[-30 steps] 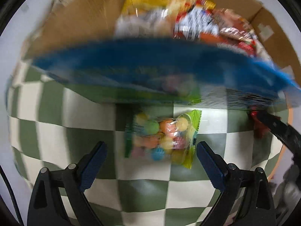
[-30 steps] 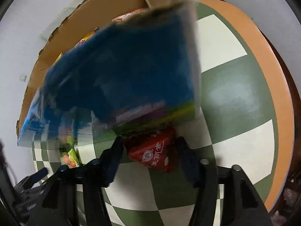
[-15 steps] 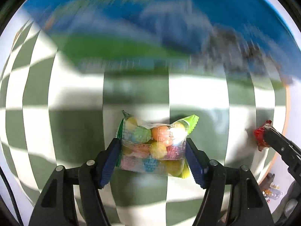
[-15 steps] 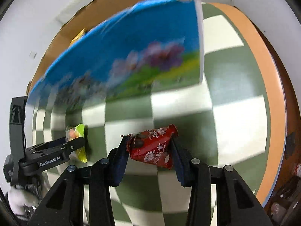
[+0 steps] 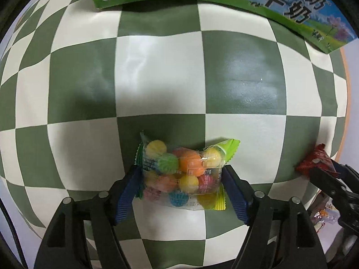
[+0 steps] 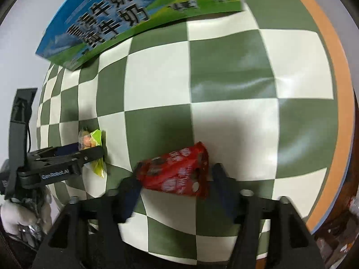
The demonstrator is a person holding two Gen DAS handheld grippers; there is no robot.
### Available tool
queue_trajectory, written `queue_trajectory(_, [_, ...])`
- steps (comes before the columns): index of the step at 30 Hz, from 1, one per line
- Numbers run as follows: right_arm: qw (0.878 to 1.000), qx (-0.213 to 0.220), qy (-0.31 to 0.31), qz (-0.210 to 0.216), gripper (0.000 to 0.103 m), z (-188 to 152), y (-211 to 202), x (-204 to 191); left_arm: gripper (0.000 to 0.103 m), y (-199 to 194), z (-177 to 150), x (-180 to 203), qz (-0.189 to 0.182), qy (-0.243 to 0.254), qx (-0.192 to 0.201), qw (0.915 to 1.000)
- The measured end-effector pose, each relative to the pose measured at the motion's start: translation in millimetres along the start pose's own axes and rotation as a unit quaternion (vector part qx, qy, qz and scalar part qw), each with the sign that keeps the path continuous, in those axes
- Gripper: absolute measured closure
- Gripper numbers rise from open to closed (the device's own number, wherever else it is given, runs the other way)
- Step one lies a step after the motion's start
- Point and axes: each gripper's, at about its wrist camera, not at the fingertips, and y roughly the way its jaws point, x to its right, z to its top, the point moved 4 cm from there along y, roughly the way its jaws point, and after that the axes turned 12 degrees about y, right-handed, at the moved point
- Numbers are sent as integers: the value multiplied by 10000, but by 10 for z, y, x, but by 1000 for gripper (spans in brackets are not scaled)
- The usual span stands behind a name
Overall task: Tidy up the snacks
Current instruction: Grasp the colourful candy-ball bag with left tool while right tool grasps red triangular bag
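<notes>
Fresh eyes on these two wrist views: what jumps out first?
The clear packet of multicoloured candy balls sits between the left hand-held gripper's blue pads on the green-and-white checkered tablecloth. To its right, the red snack packet lies between the right hand-held gripper's fingers, whose jaws have just been opening. A blue-and-green milk carton box stands at the far edge.

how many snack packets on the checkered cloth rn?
2. The clear candy bag lies between the left gripper fingers; the red packet lies between the right gripper fingers, to its right. More may be hidden inside the blue milk carton.
</notes>
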Motion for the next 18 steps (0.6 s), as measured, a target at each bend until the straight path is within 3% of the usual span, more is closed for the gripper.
queue_trajectory(8, [9997,233,41,-90,35,21,95,-111,27,56,13,-19,19,-85,40,10000])
queue_trajectory(12, [9985,491,24,-227,42,59,82,-165,27,55,-38,-124,73,-64,87,9999])
queue_trajectory(18, [9962,705,-241,-444,46,92,89,-269,41,-59,-130,-116,254,6,232,9994])
